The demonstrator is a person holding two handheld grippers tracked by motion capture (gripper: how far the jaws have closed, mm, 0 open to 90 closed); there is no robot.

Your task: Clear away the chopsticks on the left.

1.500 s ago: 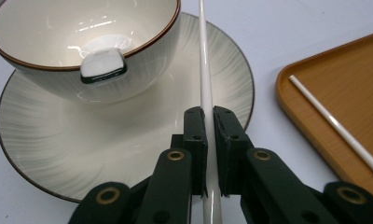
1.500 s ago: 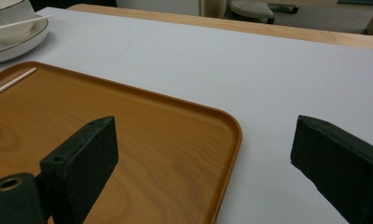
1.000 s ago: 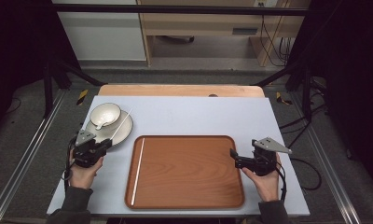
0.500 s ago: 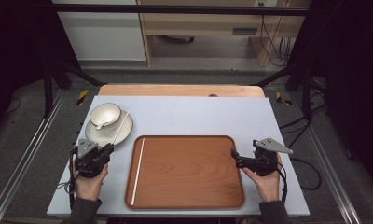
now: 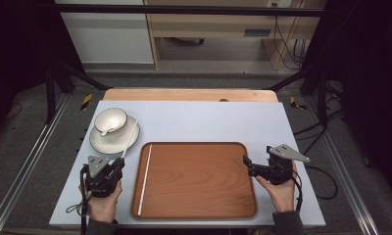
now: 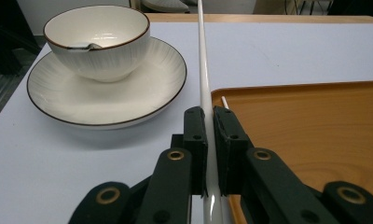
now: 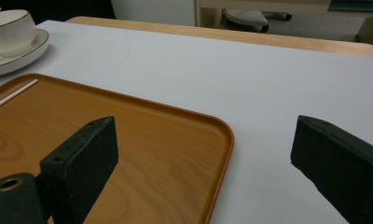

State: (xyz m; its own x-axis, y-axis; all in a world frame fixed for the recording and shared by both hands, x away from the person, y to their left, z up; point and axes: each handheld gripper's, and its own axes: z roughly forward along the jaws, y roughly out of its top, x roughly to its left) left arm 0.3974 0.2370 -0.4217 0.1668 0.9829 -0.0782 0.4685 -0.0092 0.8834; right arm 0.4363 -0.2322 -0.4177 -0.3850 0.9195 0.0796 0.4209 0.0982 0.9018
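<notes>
Tabletop (image 5: 208, 120) holds one tray (image 5: 199, 178), bowl (image 5: 110, 120), plate (image 5: 110, 142), two chopsticks (image 5: 145, 178).

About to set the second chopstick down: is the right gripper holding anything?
No. In the right gripper view the right gripper has its jaws standing wide apart, with only the tray edge and table between them.

This looks like a lab or recording room, not a home. The table (image 5: 204, 117), under a pale grey sheet, stands inside a frame of black metal struts (image 5: 52, 83) on dull grey carpet. Black cables (image 5: 287, 44) hang along the far wall past a plain wooden bench (image 5: 208, 19) and white cabinet (image 5: 106, 34), and floor rails (image 5: 22, 161) run alongside.
</notes>
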